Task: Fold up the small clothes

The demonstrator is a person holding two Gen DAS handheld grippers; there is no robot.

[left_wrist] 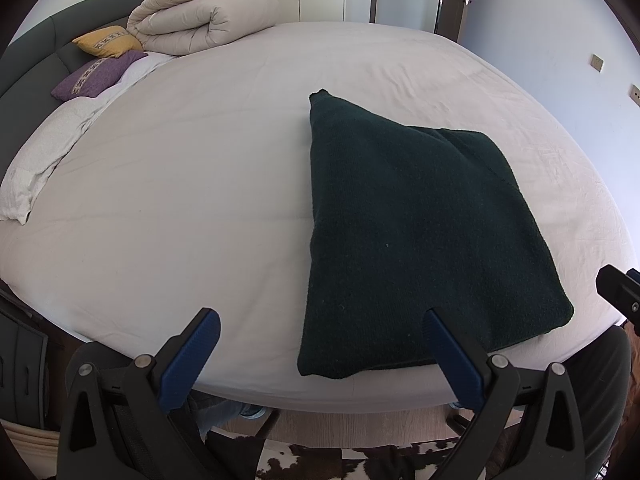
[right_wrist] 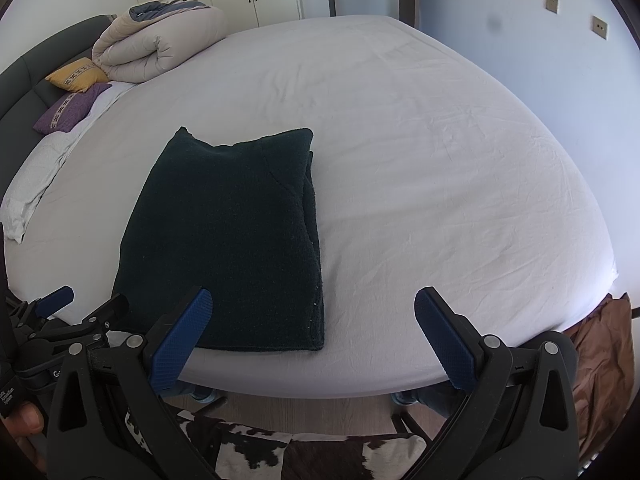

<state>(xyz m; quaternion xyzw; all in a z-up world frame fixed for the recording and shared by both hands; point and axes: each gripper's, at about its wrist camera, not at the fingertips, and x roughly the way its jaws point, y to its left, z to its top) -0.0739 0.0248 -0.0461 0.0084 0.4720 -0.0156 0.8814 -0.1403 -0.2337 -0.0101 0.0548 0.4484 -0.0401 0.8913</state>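
A dark green knitted garment (left_wrist: 416,232) lies folded into a rough rectangle on the white bed sheet (left_wrist: 192,184), near the front edge. It also shows in the right wrist view (right_wrist: 228,240). My left gripper (left_wrist: 320,320) is open and empty, held at the bed's front edge to the left of the garment's near end. My right gripper (right_wrist: 312,300) is open and empty, at the front edge by the garment's right near corner. The left gripper also shows in the right wrist view (right_wrist: 88,304), and part of the right gripper in the left wrist view (left_wrist: 620,292).
A rolled beige duvet (left_wrist: 204,16), a yellow cushion (left_wrist: 108,42) and a purple cushion (left_wrist: 96,74) sit at the far left by the dark headboard. A white pillow (left_wrist: 44,160) lies left. A cowhide rug (right_wrist: 320,456) covers the floor below. A wall (right_wrist: 540,60) runs along the right.
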